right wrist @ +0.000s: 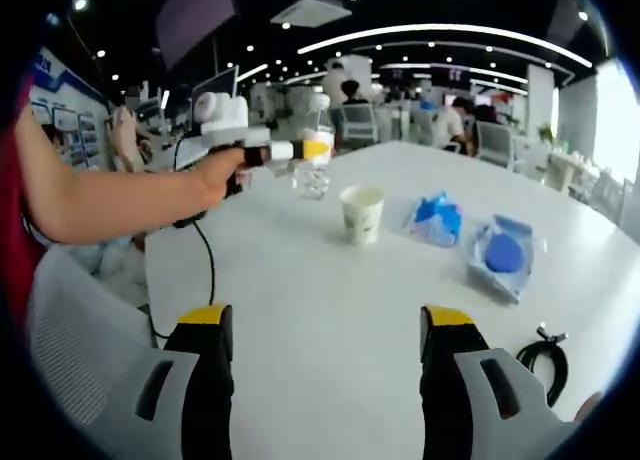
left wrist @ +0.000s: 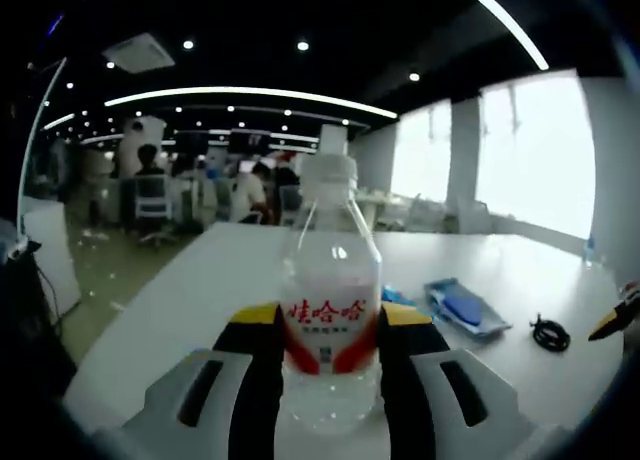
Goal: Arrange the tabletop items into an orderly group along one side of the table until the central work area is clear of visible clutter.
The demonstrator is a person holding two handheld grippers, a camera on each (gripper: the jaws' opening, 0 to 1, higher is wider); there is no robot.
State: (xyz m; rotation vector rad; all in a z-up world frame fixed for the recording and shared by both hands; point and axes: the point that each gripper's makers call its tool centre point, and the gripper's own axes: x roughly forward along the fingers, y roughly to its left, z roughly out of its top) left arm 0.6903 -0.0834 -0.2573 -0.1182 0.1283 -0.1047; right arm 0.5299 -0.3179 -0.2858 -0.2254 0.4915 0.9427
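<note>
Table (right wrist: 320,280): white, long, running away toward an office with chairs and seated people.

Arm (right wrist: 110,195): the person's bare forearm, reaching in from the left of the right gripper view, hand on the left gripper.

Left gripper (left wrist: 330,345): jaws clamped on the bottle, one at each side of its label. In the right gripper view it sits at the table's far left.

Right gripper (right wrist: 325,325): jaws apart, nothing between them, over bare tabletop at the near edge.

Bottle (left wrist: 330,310): clear plastic, white cap, red-lettered label, upright in the left gripper.

Blue packet (right wrist: 503,255): flat, clear wrapper, right of centre.

Blue bag (right wrist: 435,218): crumpled, between cup and packet.

Cup (right wrist: 362,212): paper, upright, mid-table, just right of the bottle.

Cable (right wrist: 545,365): black, coiled, near right edge.
</note>
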